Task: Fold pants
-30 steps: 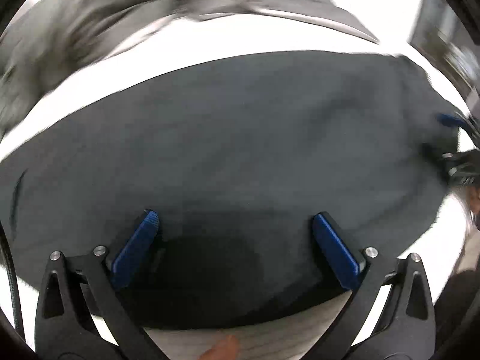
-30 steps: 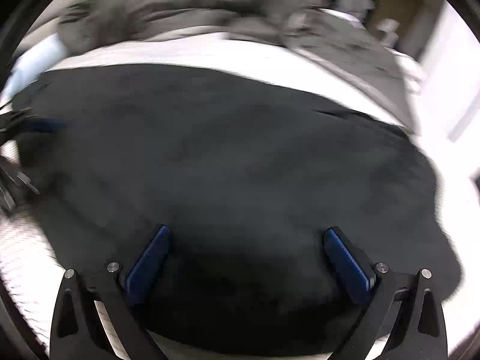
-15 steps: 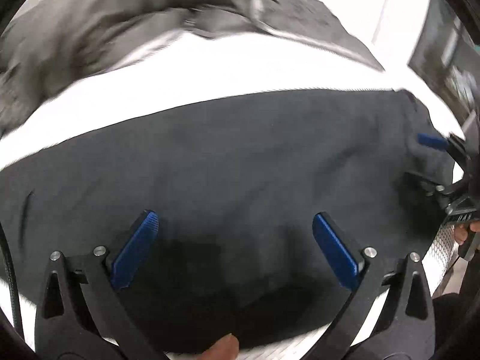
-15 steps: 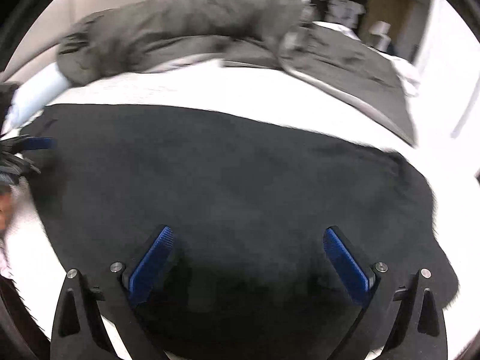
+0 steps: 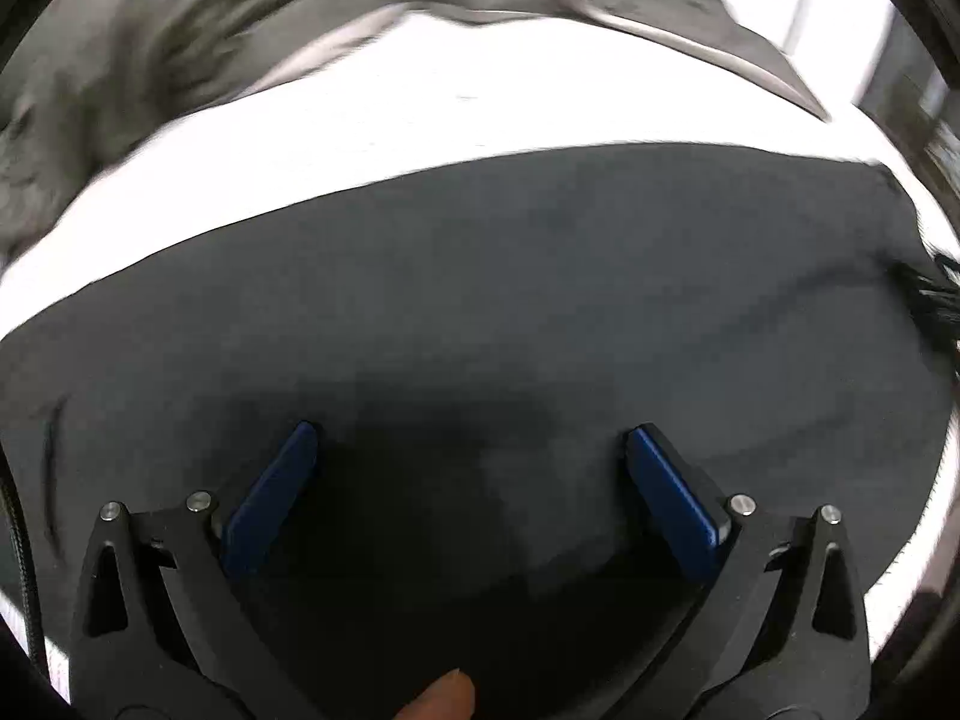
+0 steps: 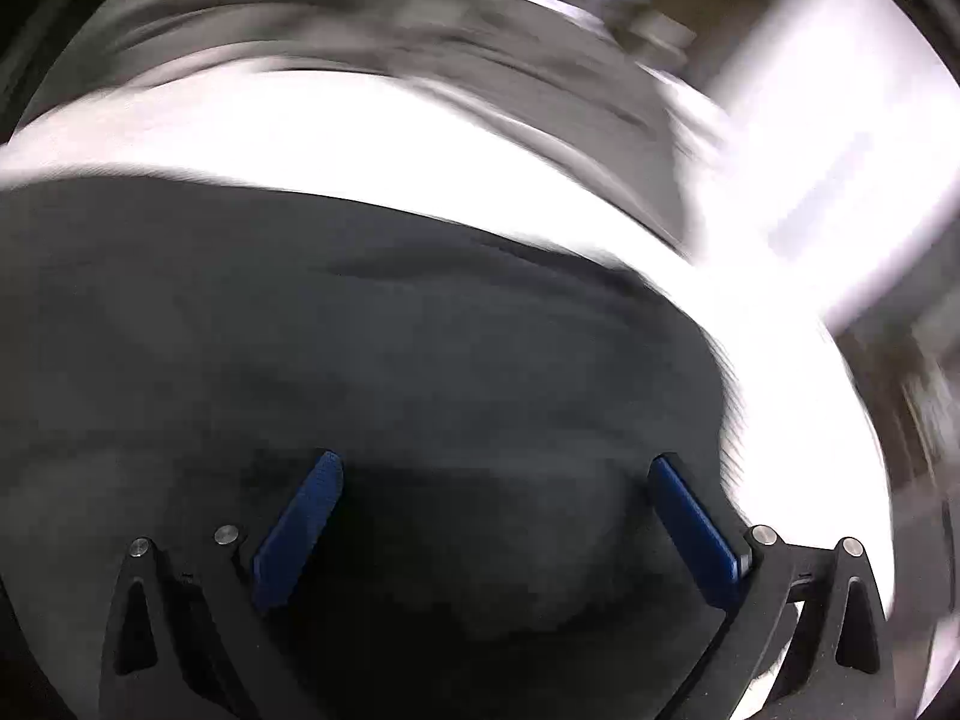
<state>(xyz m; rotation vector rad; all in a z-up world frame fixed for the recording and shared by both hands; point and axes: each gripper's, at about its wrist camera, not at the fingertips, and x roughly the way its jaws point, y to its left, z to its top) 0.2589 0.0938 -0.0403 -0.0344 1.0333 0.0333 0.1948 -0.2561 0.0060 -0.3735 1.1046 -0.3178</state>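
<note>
The dark grey pants point(image 5: 510, 300) lie spread flat on a white bed, filling the lower part of both views; they also show in the right wrist view point(image 6: 360, 348). My left gripper point(image 5: 471, 450) is open and empty, its blue pads point(image 5: 273, 498) hovering just above the cloth. My right gripper point(image 6: 495, 474) is open and empty over the pants near their right edge, blue pads point(image 6: 690, 528) apart. The right wrist view is blurred by motion.
A white bedsheet point(image 5: 420, 126) shows beyond the pants. A rumpled grey blanket point(image 5: 180, 42) lies along the far side of the bed and shows blurred in the right wrist view point(image 6: 420, 54). The bed's right edge and room furniture show blurred point(image 6: 900, 360).
Both grippers stay open. The right wrist view has swung to the right, toward the pants' right edge, and blurred. The other gripper has slid out at the right edge of the left view.
</note>
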